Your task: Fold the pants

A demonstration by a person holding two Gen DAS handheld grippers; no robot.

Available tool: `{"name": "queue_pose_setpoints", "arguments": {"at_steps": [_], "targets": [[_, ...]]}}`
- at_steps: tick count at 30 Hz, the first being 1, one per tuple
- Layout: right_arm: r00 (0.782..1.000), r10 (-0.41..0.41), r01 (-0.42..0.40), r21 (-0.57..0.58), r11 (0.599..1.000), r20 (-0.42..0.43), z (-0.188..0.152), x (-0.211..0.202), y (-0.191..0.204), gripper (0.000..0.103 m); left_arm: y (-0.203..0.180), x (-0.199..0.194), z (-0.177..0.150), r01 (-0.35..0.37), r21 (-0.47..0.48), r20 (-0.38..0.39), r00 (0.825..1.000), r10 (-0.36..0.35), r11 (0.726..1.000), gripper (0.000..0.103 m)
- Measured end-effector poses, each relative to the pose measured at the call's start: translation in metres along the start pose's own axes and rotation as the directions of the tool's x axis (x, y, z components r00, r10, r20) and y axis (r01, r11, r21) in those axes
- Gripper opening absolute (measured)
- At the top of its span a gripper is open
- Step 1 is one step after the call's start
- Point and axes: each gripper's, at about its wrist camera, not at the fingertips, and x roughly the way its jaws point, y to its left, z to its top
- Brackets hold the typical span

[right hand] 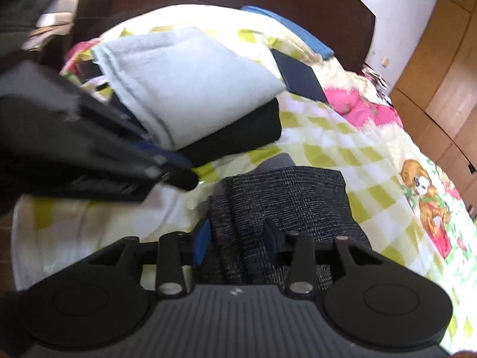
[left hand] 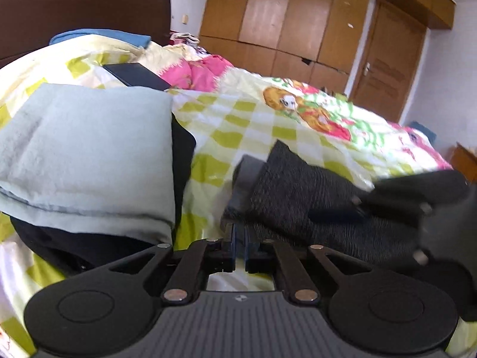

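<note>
The right tongs (right hand: 237,240) are straddling the folded grey pants (right hand: 286,197), seemingly unpressed; the left tongs (left hand: 239,240), clenched, are lying beside them on the bed (left hand: 238,119).

In the right wrist view the left gripper (right hand: 176,176) is a motion-blurred smear cut off at nine o'clock, the pale folded towel (right hand: 184,83) hides most of the black garment (right hand: 238,137) beneath it, and the pants (right hand: 286,203) vanish behind the housing at six o'clock.
</note>
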Motion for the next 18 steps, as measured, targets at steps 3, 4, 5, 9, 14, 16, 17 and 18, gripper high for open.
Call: {"name": "queue_pose_setpoints", "arguments": {"at_steps": [3,4,5,9,14,16,17,18], "targets": [[1.0,-0.024,0.024,0.004,1.0,0.0,0.005,0.014,-0.002,0.036,0.003,-0.001,-0.005,0.008,-0.018,-0.009,1.0,-0.008,1.0,0.023],[1.0,-0.013,0.013,0.026,1.0,0.001,0.006,0.017,-0.005,0.028,0.004,-0.003,-0.006,0.011,-0.026,-0.008,1.0,-0.012,1.0,0.023],[1.0,-0.017,0.017,0.031,0.999,-0.001,0.006,0.019,-0.006,0.02,0.006,-0.004,-0.008,0.012,-0.031,-0.008,1.0,-0.013,0.999,0.024],[0.999,-0.046,0.047,0.033,0.998,-0.022,0.005,0.024,-0.013,0.004,0.008,-0.005,-0.013,0.013,-0.027,-0.02,1.0,-0.014,1.0,0.025],[1.0,0.003,-0.004,0.071,0.997,0.018,0.014,-0.005,-0.016,0.002,0.011,-0.006,-0.015,0.012,-0.039,-0.015,1.0,-0.013,0.999,0.025],[0.999,0.018,-0.022,0.082,0.996,0.047,0.018,-0.021,-0.015,0.002,0.012,-0.008,-0.015,0.013,-0.044,-0.007,1.0,-0.014,0.999,0.025],[0.998,0.038,-0.043,0.091,0.995,0.051,0.018,-0.025,-0.014,0.0,0.013,-0.008,-0.015,0.013,-0.045,-0.004,1.0,-0.014,0.999,0.025],[0.995,0.079,-0.085,0.109,0.99,0.054,0.019,-0.027,-0.014,0.0,0.013,-0.008,-0.014,0.013,-0.048,-0.002,1.0,-0.013,0.999,0.025]]}}
